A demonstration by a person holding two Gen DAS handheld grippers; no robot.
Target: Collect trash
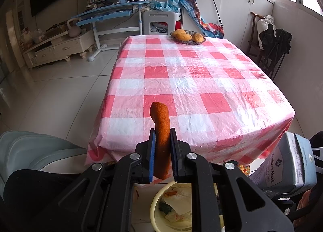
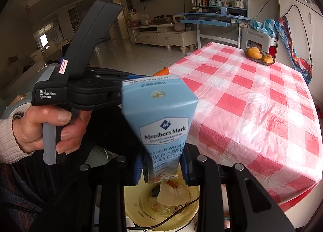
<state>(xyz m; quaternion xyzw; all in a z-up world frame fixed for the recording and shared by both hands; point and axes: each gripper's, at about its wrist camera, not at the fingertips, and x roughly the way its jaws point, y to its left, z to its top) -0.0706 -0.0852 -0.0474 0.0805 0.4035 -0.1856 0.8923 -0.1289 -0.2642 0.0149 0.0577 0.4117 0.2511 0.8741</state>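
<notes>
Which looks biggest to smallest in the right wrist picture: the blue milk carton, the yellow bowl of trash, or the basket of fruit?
1. Blue milk carton, though it is close to the camera, so that makes it loom large.
2. Yellow bowl of trash, partly hidden.
3. Dark basket of fruit, far away across the checked table.

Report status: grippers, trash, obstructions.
Left gripper shut on orange peel. Right gripper shut on milk carton. Both above yellow basin. Nothing blocking.
</notes>
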